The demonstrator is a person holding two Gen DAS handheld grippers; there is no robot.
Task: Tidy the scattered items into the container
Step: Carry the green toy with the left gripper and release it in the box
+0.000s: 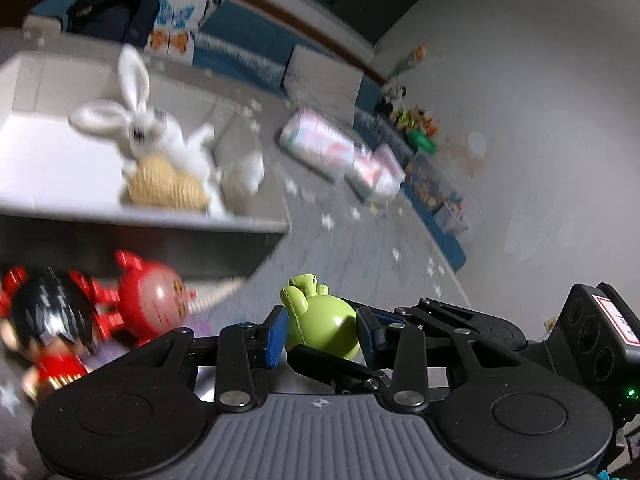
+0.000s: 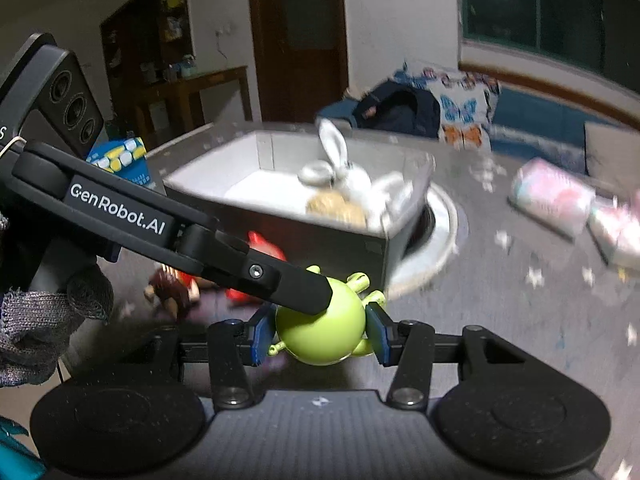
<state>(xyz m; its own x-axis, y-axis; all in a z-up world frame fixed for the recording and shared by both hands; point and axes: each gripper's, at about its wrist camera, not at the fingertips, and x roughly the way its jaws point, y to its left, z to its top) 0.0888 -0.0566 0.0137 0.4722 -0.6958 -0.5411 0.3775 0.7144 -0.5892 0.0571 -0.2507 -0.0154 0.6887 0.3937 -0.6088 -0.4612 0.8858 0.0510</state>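
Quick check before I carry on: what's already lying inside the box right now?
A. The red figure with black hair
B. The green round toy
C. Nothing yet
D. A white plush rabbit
D: the white plush rabbit lies inside the box, while the green toy sits between the right gripper pads, outside the box.

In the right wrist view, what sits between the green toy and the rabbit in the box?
Only the box's dark near wall separates the green toy from the white rabbit; nothing else lies there in the right wrist view.
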